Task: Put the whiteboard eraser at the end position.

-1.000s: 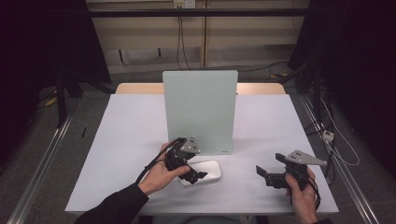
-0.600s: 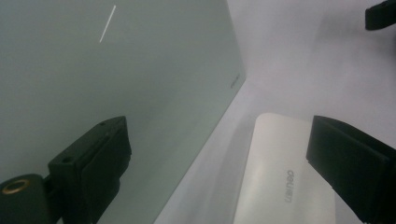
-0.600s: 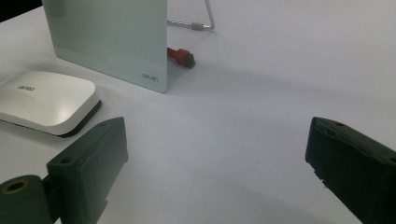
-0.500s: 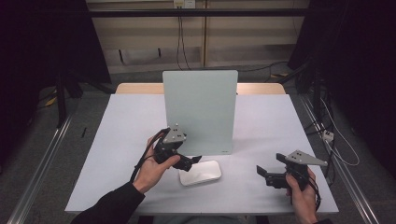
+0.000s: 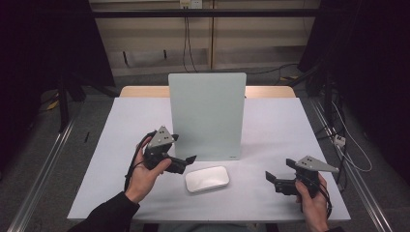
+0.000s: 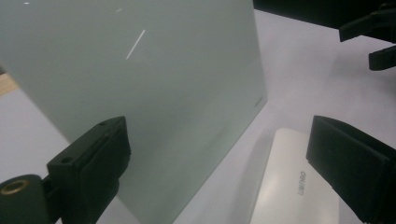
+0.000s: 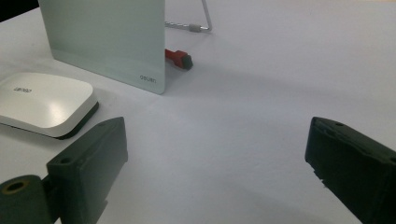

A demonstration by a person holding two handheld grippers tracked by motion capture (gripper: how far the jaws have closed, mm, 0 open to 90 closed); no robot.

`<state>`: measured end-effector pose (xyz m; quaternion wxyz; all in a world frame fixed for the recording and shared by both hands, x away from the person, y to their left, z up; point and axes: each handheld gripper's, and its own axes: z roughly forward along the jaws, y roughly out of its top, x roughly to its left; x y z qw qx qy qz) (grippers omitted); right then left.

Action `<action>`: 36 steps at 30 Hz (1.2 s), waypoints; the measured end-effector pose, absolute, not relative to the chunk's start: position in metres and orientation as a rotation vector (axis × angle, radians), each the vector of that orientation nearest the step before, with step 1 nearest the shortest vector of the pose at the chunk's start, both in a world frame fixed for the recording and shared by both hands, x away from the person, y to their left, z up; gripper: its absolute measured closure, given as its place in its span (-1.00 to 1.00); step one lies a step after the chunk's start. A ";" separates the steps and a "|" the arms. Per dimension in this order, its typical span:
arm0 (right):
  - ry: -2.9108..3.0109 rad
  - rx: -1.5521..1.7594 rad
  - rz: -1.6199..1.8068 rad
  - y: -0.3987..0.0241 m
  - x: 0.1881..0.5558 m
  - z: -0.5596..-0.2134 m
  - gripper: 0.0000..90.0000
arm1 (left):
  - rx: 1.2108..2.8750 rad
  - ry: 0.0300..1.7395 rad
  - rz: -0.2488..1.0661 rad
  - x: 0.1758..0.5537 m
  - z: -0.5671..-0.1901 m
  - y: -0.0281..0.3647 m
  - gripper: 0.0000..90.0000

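We hold the left gripper point(image 5: 189, 159) wide open and empty at 10 o'clock of the white eraser point(image 5: 207, 178), ungrasped on the table; right gripper point(image 5: 270, 178) open, empty.

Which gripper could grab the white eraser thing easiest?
Probably the left gripper: open, it hangs just beside the white eraser, in front of the board. The right gripper is farther off.

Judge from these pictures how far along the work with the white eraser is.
Done: the eraser lies flat on the table before the board, free of both grippers. In hand: nothing; the left gripper hovers open beside it, and the right gripper is open farther off. Left: possibly the red marker behind the board, untouched.
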<state>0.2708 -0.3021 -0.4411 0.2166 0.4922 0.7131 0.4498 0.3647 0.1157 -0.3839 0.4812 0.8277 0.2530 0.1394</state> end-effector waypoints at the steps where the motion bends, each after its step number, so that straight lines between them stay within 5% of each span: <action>1: 1.976 1.363 1.245 -0.302 0.271 -0.441 -0.87 | 2.018 0.626 0.344 0.364 -0.384 0.118 -0.87; 36: 1.972 1.370 1.229 -0.301 0.271 -0.442 -0.87 | 1.977 0.833 0.378 0.340 -0.410 0.180 -0.89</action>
